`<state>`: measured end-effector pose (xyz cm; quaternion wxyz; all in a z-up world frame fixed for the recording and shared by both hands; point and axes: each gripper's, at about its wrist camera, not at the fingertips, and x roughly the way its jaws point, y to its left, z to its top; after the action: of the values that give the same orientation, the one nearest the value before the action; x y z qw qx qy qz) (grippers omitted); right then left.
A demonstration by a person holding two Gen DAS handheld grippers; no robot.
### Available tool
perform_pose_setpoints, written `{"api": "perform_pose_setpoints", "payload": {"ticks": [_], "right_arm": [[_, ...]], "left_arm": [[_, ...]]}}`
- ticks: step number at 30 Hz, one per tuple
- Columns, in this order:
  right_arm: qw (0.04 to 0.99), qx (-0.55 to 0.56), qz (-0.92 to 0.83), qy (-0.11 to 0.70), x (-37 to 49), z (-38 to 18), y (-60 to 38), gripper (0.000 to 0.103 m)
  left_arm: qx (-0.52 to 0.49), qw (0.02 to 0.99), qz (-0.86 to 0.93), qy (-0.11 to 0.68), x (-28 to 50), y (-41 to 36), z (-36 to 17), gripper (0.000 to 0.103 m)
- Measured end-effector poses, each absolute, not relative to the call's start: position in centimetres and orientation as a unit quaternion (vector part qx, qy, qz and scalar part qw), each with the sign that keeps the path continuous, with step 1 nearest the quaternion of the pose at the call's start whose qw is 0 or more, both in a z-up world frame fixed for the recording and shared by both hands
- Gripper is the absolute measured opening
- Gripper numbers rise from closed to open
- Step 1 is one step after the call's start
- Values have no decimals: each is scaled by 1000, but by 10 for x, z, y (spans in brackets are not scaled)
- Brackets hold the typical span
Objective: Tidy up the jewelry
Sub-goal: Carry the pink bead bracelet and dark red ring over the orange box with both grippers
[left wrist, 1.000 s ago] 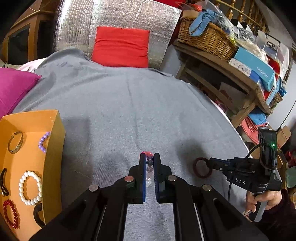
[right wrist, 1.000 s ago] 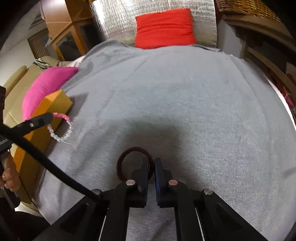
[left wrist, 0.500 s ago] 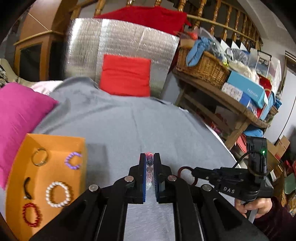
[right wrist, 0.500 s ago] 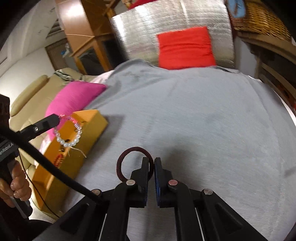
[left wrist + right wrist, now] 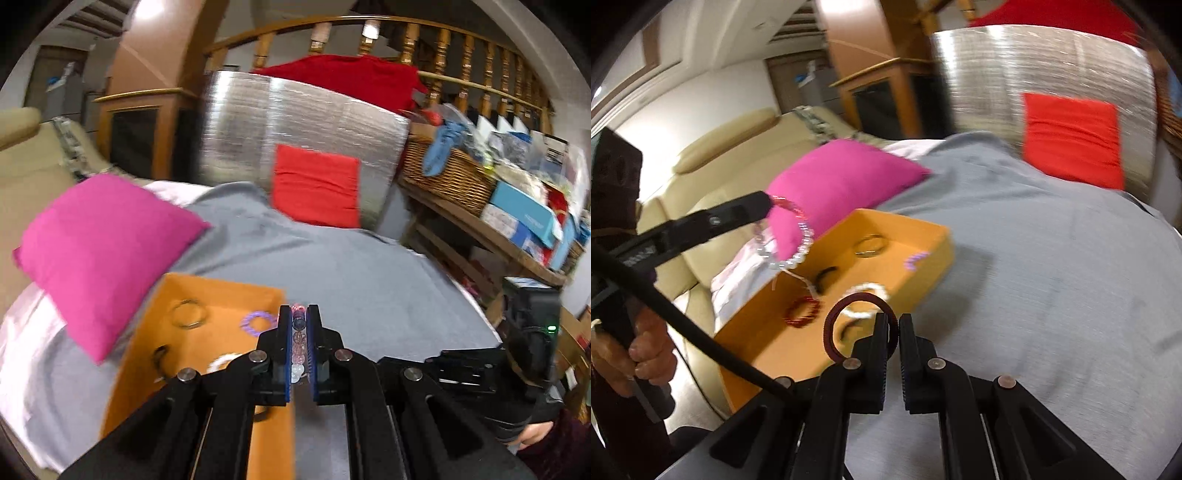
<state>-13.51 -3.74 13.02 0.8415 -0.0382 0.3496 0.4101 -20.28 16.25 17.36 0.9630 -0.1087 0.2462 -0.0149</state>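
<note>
My left gripper (image 5: 299, 314) is shut on a pink and clear bead bracelet (image 5: 298, 339), held in the air over the near right part of the orange tray (image 5: 221, 291). In the right wrist view that bracelet (image 5: 792, 236) hangs from the left gripper (image 5: 764, 203) above the tray's left edge. My right gripper (image 5: 894, 321) is shut on a dark red hair tie (image 5: 846, 321), which stands up as a loop just in front of the tray (image 5: 934, 254). The tray holds a gold bangle (image 5: 870, 245), a purple bead bracelet (image 5: 916, 258), a white pearl bracelet (image 5: 864, 299), a red bead bracelet (image 5: 801, 312) and dark hair ties.
The tray lies on a grey blanket (image 5: 1034, 266) on a bed. A pink pillow (image 5: 99, 251) lies left of the tray. A red cushion (image 5: 317, 184) leans on a silver panel at the back. A wooden shelf with a wicker basket (image 5: 447, 177) stands on the right.
Both grippers have lifted and swung left toward the orange tray, each still gripping its item. The tray now sits directly ahead of both.
</note>
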Motion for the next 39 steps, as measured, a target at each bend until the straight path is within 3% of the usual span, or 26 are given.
{"api": "perform_pose_setpoints", "payload": {"ticks": [13,39], "right_arm": [[801,-136,452,369,-173,87,73,7],[785,-195,447,381,-178,43,97,7]], "left_arm": [[-168,927,76,327,-231,232,107,7],[-151,874,129,444,-215,236,27,7]]}}
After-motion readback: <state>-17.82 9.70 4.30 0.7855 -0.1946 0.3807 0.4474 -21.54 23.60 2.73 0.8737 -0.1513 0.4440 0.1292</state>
